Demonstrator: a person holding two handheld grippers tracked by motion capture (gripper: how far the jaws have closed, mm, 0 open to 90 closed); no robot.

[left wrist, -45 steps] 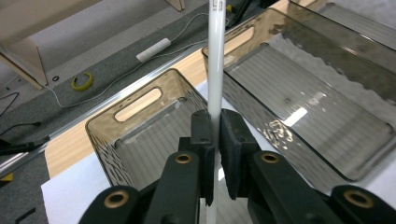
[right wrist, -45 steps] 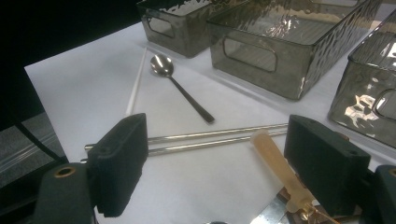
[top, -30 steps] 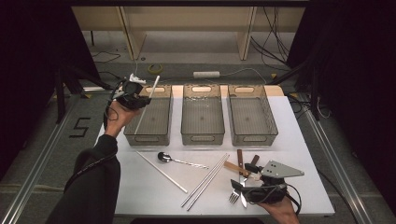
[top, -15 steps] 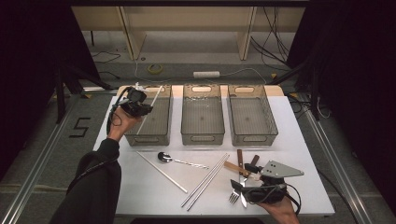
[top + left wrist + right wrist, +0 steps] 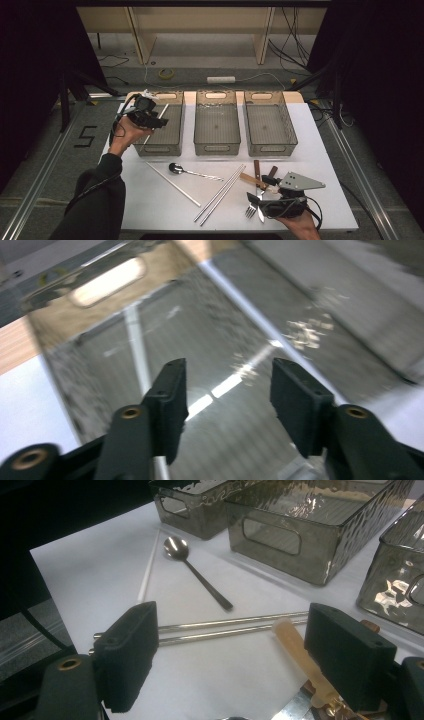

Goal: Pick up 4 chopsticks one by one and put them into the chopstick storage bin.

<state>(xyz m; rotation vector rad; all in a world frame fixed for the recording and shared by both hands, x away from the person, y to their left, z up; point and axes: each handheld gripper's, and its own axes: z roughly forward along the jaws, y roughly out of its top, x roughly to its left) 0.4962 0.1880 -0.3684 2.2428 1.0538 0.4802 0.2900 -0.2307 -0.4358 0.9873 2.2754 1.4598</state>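
Straw (image 5: 161,113), thin, white, slanting in left bin (image 5: 172,146)

The white bench (image 5: 165,210) carries three clear bins (image 5: 216,125) in a row, with a spoon (image 5: 192,171), two metal rods (image 5: 220,194), a white stick (image 5: 173,184) and mixed cutlery (image 5: 256,197) in front.

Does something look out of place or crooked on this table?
Yes: a white chopstick leans slanted in the left bin, just below the open left tool, whose jaws have just been opening. Its twin lies on the table.
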